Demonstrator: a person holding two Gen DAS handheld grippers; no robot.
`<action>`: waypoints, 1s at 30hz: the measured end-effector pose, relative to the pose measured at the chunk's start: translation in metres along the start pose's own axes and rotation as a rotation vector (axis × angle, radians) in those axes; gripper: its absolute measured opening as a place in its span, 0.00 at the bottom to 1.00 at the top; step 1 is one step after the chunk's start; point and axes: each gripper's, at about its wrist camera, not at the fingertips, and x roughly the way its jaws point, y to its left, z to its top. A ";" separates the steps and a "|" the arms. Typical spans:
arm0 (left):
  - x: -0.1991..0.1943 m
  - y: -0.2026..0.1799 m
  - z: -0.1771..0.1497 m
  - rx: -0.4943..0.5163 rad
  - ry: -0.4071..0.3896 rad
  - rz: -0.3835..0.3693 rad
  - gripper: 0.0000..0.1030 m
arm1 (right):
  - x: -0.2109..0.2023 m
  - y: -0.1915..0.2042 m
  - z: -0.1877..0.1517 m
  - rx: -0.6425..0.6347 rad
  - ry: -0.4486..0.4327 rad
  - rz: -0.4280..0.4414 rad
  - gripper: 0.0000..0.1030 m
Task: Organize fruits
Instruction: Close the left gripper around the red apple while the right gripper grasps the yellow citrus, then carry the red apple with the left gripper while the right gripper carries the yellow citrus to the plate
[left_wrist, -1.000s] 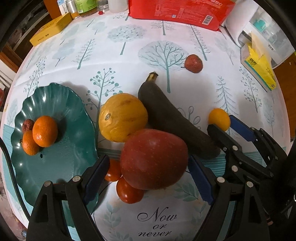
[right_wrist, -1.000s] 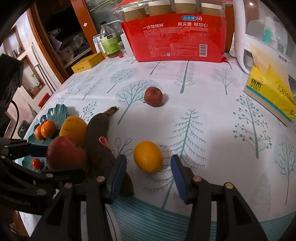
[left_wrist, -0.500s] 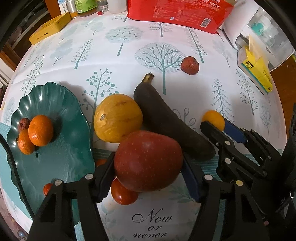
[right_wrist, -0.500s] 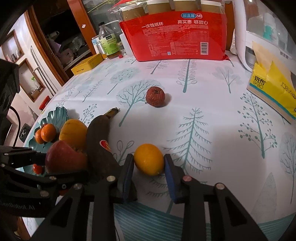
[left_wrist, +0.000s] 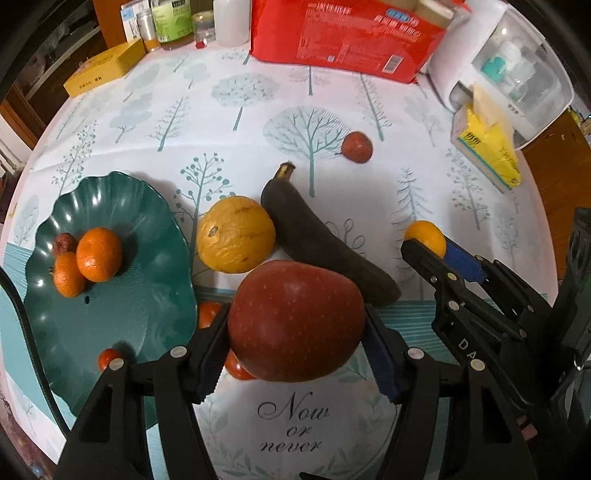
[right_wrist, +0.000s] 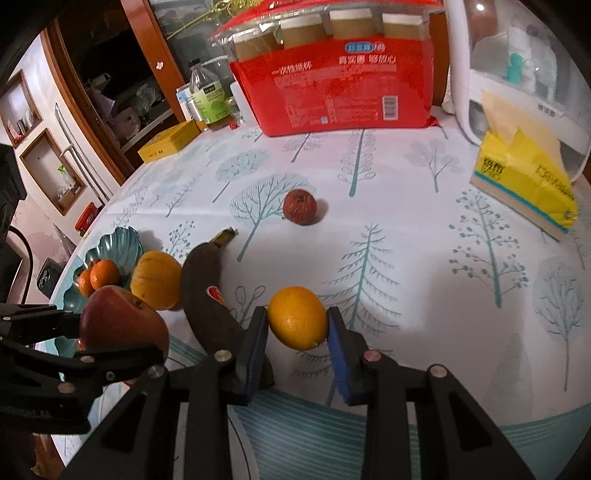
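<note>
Fruit lies scattered over a table (left_wrist: 258, 110) with a tree-print cloth. In the left wrist view, the left tongs (left_wrist: 295, 354) are clamped on a big red apple (left_wrist: 295, 325) at lower centre, both pads pressed to its sides. Left of it a green plate (left_wrist: 147, 314) holds two tangerines (left_wrist: 99, 254) and a small dark fruit. Between plate and apple sit small red tomatoes (left_wrist: 208, 314). Just above the apple lie a yellow-orange melon-like fruit (left_wrist: 235, 234) and a blackened banana (left_wrist: 325, 243), touching each other. In the right wrist view, the right tongs (right_wrist: 297, 334) are closed on a small orange (right_wrist: 297, 317) at centre, pads against both sides. A wrinkled red fruit (right_wrist: 300, 206) sits alone further up, well apart.
</note>
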 end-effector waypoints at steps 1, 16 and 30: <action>-0.005 0.001 -0.002 0.000 -0.009 -0.003 0.63 | -0.005 0.001 0.000 0.000 -0.009 -0.003 0.31; -0.060 0.055 -0.065 -0.097 -0.084 -0.003 0.63 | -0.045 0.045 -0.028 -0.041 -0.021 0.008 0.31; -0.080 0.148 -0.114 -0.197 -0.078 0.054 0.63 | -0.049 0.121 -0.057 -0.107 0.012 0.062 0.31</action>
